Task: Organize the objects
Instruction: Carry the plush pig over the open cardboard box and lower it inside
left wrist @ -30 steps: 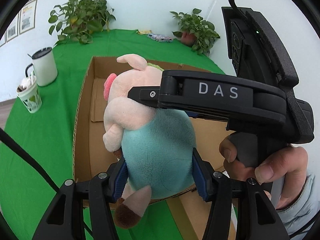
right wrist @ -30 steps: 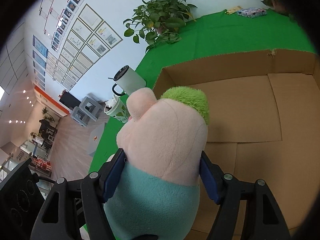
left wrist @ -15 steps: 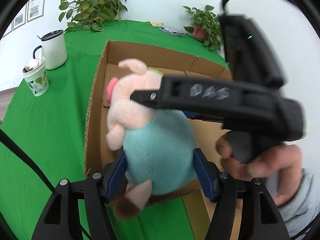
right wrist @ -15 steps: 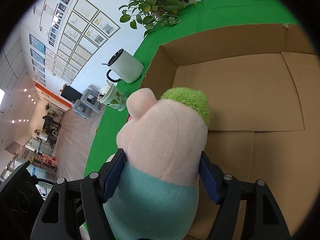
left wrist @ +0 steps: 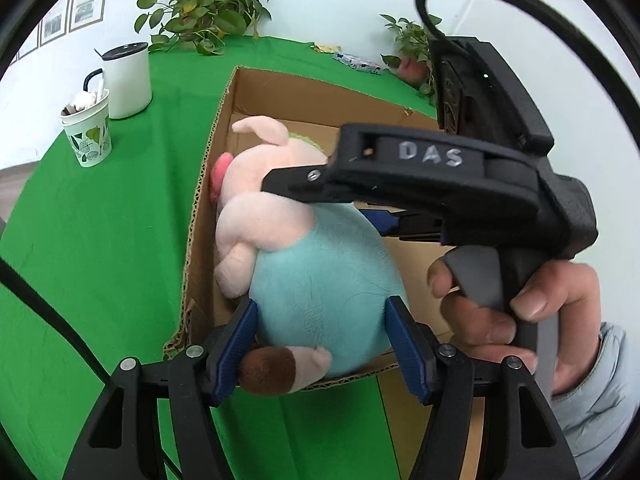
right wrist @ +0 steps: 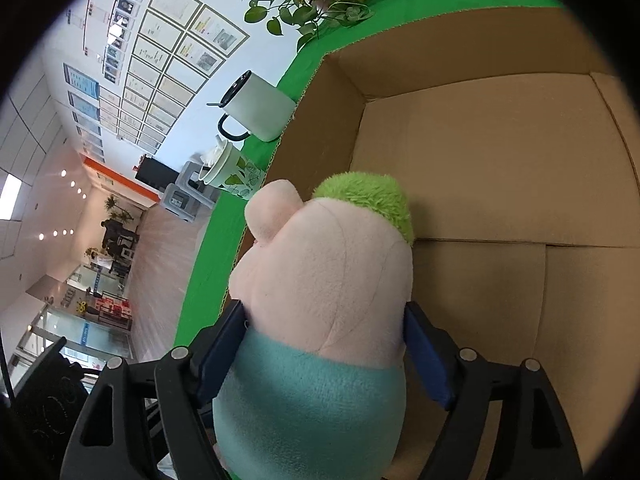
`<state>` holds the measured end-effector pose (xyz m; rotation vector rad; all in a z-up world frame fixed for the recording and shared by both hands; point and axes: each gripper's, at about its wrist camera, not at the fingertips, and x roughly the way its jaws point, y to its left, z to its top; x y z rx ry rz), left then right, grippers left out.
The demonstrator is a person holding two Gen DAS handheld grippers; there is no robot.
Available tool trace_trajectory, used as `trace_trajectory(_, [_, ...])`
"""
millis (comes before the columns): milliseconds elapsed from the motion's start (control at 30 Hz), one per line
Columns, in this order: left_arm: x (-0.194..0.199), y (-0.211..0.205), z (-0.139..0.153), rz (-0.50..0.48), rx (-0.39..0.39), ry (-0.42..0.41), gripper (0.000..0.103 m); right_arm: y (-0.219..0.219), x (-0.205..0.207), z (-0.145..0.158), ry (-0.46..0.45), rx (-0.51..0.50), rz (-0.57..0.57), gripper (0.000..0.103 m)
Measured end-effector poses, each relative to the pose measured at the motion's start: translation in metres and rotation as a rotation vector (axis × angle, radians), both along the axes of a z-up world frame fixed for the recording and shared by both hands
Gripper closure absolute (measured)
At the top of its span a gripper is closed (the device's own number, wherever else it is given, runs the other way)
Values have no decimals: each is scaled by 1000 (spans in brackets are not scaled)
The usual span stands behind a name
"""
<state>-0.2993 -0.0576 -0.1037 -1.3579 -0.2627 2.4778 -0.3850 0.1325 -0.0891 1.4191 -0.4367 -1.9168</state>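
A plush pig (left wrist: 316, 280) w/ pink head, teal body & green tuft is held over the open box (left wrist: 208, 208), near its left wall, above the box floor. The teal belly is seen pinched btwn the blue pads of the left gripper (left wrist: 320, 344); a brown-tipped foot hangs at the left pad, just over the box's near edge. The right gripper (right wrist: 326, 344) is seen around the pig's neck/upper body from the other side; its jaws are opening, w/ the pig still btwn them & the pads touching the plush on both sides. In the left view the right gripper's body, marked "DAS", is seen crossing over the pig, gripped by a hand (left wrist: 500, 304) in a grey sleeve.

The box floor is shown bare in the right view. The box is set on a green cloth (left wrist: 100, 220). Left of the box, a white mug (left wrist: 126, 78) w/ dark lid & a leaf-print paper cup (left wrist: 88, 134) are stood close together. Two potted plants (left wrist: 200, 12) are placed at the far edge by the wall.
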Motion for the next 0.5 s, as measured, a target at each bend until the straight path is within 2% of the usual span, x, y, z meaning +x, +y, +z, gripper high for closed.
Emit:
trace_trajectory(67, [0,2,-1,7,-1,-9,47,2,0,3,-17,0,14,24])
trace_trajectory(267, [3,1,1,19,4,-14,54,7,10,7,-61,-18,53,24])
trace_trajectory(400, [8,2,8,18,-37,-6,58,0,14,2,-53,-36,39,23])
trace_trajectory(500, [13,-2,14,37,-34,0,60,-5,15,2,-45,-33,44,24])
